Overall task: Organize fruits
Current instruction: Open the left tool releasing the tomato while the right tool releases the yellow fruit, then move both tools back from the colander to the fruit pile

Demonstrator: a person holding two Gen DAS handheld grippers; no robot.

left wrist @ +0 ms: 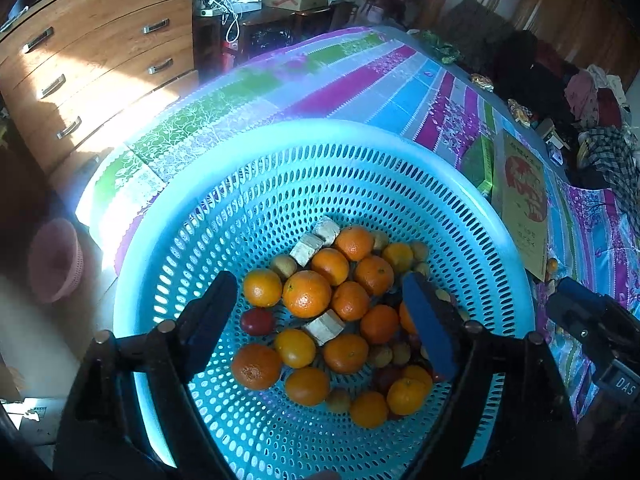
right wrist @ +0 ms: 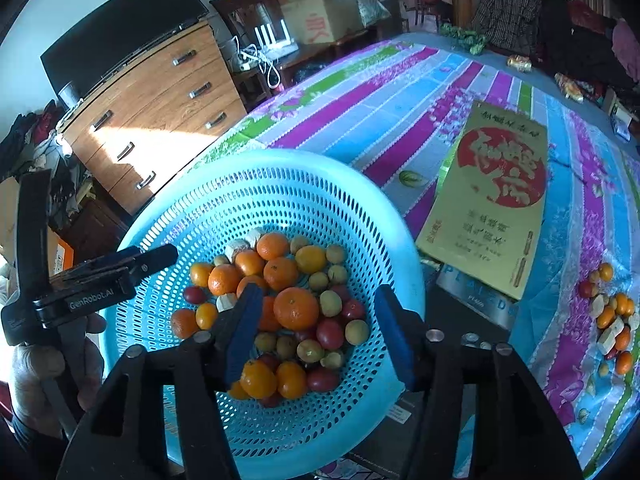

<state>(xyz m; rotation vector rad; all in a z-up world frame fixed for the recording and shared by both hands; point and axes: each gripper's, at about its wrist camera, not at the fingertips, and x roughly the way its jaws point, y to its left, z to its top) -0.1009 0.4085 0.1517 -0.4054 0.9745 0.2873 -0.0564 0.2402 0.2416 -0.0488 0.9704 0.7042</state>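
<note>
A blue basket (right wrist: 224, 216) is seen near the left edge of the counter (right wrist: 400, 92), which is covered by a striped cloth, and it is filled with oranges (right wrist: 296, 307), small red fruits (right wrist: 329, 333) and pale yellow-green ones. A smaller pile of fruit (right wrist: 614, 324) is left by the right edge, well apart. Both tools are held wide open and empty over the basket: the left tool (left wrist: 320, 316) and the right tool (right wrist: 316, 334). Sorting appears to be in hand; next, one fruit likely has to be straddled and closed upon without its neighbours being pinched.
</note>
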